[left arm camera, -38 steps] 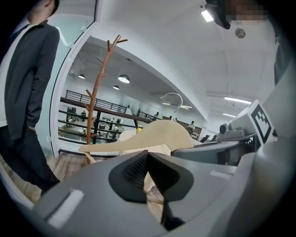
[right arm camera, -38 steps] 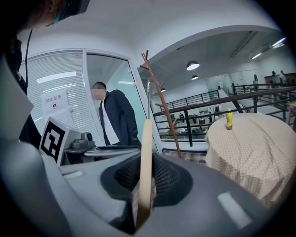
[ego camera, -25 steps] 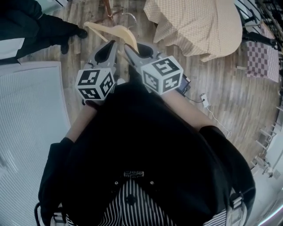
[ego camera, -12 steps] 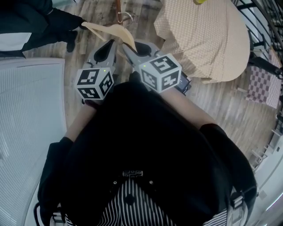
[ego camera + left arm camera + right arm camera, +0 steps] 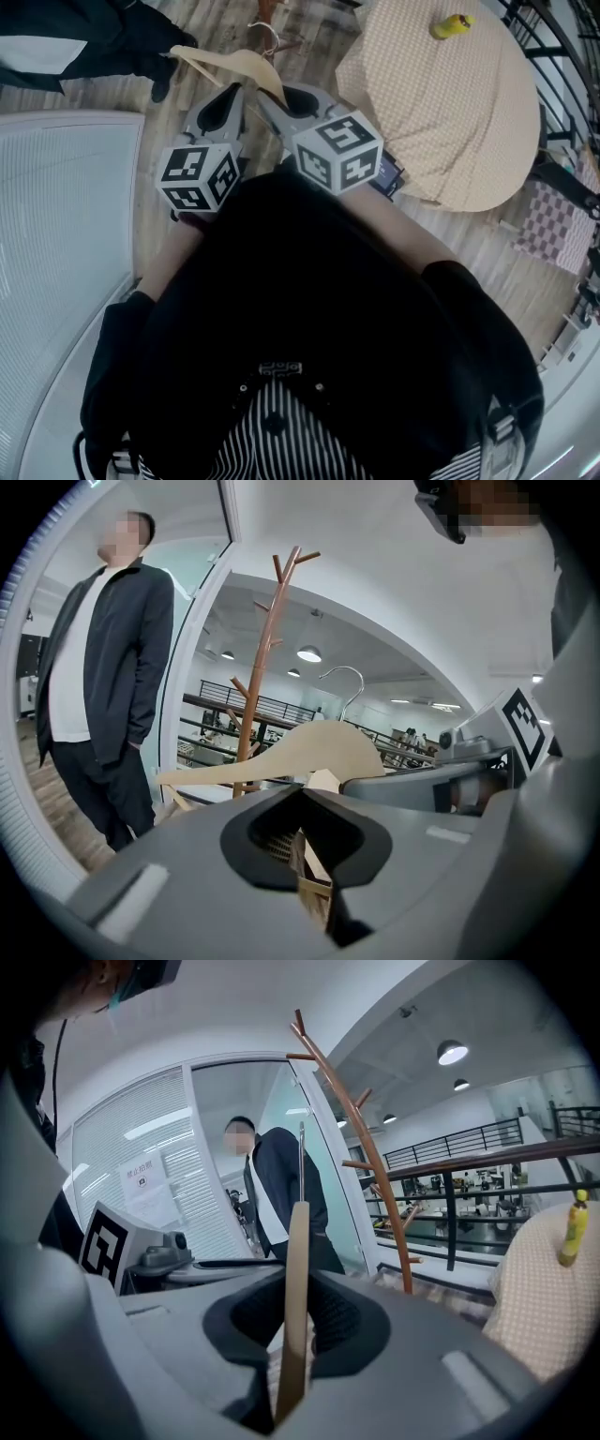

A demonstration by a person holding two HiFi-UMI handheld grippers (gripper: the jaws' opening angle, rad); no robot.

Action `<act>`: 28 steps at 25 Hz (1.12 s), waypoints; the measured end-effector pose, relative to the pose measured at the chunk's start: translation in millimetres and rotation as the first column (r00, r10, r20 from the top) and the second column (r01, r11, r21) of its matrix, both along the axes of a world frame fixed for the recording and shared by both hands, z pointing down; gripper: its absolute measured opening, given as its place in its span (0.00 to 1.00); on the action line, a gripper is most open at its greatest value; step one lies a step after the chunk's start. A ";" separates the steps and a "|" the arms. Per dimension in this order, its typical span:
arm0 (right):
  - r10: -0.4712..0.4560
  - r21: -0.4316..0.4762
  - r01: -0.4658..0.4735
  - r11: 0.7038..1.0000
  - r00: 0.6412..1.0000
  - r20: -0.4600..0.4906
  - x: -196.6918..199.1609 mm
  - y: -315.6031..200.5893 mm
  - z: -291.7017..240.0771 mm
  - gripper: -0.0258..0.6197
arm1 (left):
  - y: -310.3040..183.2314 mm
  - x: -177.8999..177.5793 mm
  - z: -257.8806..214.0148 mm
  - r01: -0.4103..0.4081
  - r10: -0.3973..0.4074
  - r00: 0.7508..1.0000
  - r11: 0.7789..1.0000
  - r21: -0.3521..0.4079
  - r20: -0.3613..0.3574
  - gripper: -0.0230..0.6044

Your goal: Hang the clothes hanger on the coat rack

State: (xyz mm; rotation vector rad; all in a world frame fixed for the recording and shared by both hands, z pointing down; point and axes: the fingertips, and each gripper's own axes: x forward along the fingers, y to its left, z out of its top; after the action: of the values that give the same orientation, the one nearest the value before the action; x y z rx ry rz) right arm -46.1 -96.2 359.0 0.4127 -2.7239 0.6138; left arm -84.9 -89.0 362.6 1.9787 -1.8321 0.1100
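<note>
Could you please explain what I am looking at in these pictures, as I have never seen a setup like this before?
There is no robot here. A person holds a two-jawed tool in each hand, and each tool carries a cube of square markers. One picture comes from a camera on the person's head, looking steeply down past their dark clothing. The other two come from cameras that ride on the tools and look along the jaws. The left hand-held gripper and the right hand-held gripper are both closed on a wooden clothes hanger, carried in front of the body. Ahead stands a wooden coat rack, with a bystander in a dark jacket near it. To the right is a cloth-covered round table with one small yellow object on it.
</note>
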 end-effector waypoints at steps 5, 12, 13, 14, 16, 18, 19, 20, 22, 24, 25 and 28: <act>-0.011 -0.025 0.011 1.000 1.000 0.021 9.3 -46.0 -14.2 0.13 | -45.3 11.0 -17.6 0.004 -0.003 1.000 1.000 -0.011 0.015 0.04; -0.010 -0.050 0.012 0.999 0.999 0.042 22.6 -46.0 18.8 0.13 | -38.8 22.4 15.8 0.022 -0.021 1.000 0.999 -0.031 0.018 0.04; -0.009 -0.055 0.012 0.998 0.999 0.044 24.1 -47.1 20.7 0.13 | -40.1 23.4 16.8 0.022 -0.021 1.000 0.999 -0.033 0.020 0.04; -0.008 -0.059 0.011 0.998 0.999 0.045 25.0 -48.8 22.7 0.13 | -41.6 23.9 17.5 0.022 -0.021 1.000 0.999 -0.033 0.021 0.04; -0.007 -0.065 0.010 0.998 0.999 0.043 24.7 -52.1 26.4 0.13 | -44.6 24.2 18.5 0.023 -0.022 1.000 0.999 -0.032 0.019 0.04; -0.006 -0.064 0.009 0.998 0.999 0.041 23.9 -53.4 28.5 0.13 | -48.0 24.1 19.2 0.018 -0.017 1.000 0.999 -0.028 0.016 0.04; -0.003 -0.060 0.006 0.998 0.999 0.039 23.8 -54.4 29.2 0.13 | -50.6 23.4 19.5 0.012 -0.012 1.000 1.000 -0.024 0.014 0.04; 0.003 -0.056 -0.001 0.998 0.999 0.037 23.3 -56.3 29.9 0.13 | -54.2 21.8 20.1 0.005 -0.005 1.000 1.000 -0.020 0.012 0.04; 0.022 -0.046 -0.021 0.999 0.999 0.033 20.3 -63.0 31.1 0.13 | -62.9 16.6 21.2 -0.013 0.013 1.000 1.000 -0.009 0.009 0.04; 0.043 -0.034 -0.042 0.999 0.999 0.028 14.9 -72.0 30.9 0.13 | -72.8 10.7 21.0 -0.035 0.035 0.999 0.999 0.003 0.011 0.04; 0.051 -0.027 -0.051 0.998 0.998 0.025 11.9 -77.4 30.5 0.13 | -79.1 7.7 20.2 -0.047 0.046 0.999 0.999 0.010 0.011 0.04; 0.064 -0.016 -0.064 0.998 0.998 0.012 3.4 -95.1 29.8 0.13 | -104.0 -0.8 17.4 -0.080 0.080 0.997 0.996 0.026 0.013 0.04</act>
State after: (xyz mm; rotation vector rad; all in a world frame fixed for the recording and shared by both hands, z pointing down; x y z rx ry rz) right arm -42.6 -191.3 388.7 0.4952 -2.7251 0.6563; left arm -85.8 -193.0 379.9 2.0742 -1.7705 0.1226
